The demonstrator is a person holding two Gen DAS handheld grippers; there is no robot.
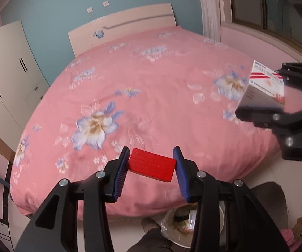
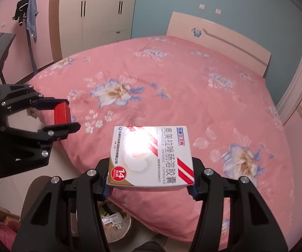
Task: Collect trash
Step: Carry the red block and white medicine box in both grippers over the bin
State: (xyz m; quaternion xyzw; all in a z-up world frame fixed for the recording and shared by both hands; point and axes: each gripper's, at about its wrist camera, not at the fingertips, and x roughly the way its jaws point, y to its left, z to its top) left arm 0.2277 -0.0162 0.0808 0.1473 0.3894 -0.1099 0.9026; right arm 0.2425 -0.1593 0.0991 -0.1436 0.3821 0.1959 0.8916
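Wide bed with a pink floral cotton cover [image 1: 151, 88], taken here as the landmark. At its foot, on the pale floor, stands a round white waste bin lined with clear plastic [image 1: 172, 226] and already holding scraps; it shows partly hidden below both tools. Above the foot edge of the bed, the right gripper [image 2: 149, 185] pinches a white cardboard medicine carton with red diagonal stripes [image 2: 151, 155] across its two narrow sides, printed face up. Beside it, also over the foot edge, the left gripper [image 1: 152, 168] clamps a small red rectangular box [image 1: 152, 164] by its short ends between blue ribbed pads [image 1: 120, 174]. Both items are probably light. The carton looks thin-walled and likely to buckle under hard pressure, so its stiffer folded edges are the better hold; the red box appears rigid, smooth-faced and possibly slippery.
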